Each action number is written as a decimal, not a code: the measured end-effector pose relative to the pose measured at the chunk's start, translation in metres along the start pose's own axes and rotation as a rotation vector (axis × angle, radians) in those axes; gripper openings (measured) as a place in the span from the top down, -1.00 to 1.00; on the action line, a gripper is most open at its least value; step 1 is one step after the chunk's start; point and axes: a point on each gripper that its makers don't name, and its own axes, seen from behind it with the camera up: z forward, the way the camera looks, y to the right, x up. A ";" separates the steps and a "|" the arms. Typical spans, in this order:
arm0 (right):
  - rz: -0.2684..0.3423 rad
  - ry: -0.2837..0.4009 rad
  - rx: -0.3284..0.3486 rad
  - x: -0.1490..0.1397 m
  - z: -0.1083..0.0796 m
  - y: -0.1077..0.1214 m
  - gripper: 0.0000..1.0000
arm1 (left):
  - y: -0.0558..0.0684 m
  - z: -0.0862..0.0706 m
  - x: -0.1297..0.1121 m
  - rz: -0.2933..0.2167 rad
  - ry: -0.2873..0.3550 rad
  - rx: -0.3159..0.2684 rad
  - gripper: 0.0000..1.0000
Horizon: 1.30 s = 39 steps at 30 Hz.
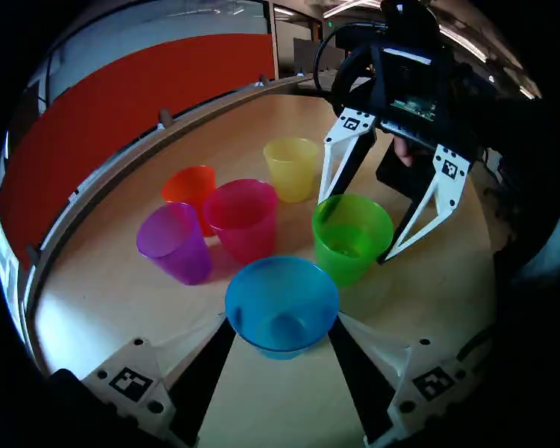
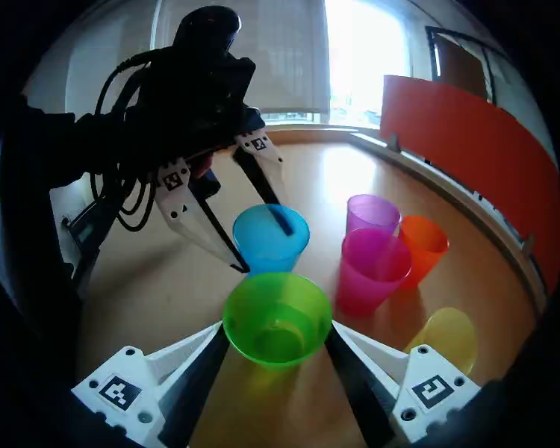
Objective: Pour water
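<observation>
My left gripper (image 1: 282, 322) is shut on a blue cup (image 1: 282, 299), one finger pressed to each side. Opposite it, my right gripper (image 1: 354, 230) holds a green cup (image 1: 352, 235) the same way, and a little water shows at that cup's bottom. In the right gripper view the green cup (image 2: 278, 317) sits between my right gripper's (image 2: 278, 328) fingers. Just beyond it the blue cup (image 2: 270, 239) is held by the left gripper (image 2: 265, 246). Both cups stand upright, close together, low over the wooden table (image 1: 131, 313).
Several other cups stand in a cluster: purple (image 1: 174, 243), pink (image 1: 243, 216), orange (image 1: 193, 190) and yellow (image 1: 291, 168). An orange partition (image 1: 131, 104) runs along the table's far edge. A hand and cables are behind the right gripper. Bare tabletop lies near the window side (image 2: 310, 172).
</observation>
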 end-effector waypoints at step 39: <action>0.027 -0.028 -0.058 -0.023 -0.021 0.005 -0.90 | 0.001 -0.009 -0.030 -0.016 -0.057 0.043 -0.68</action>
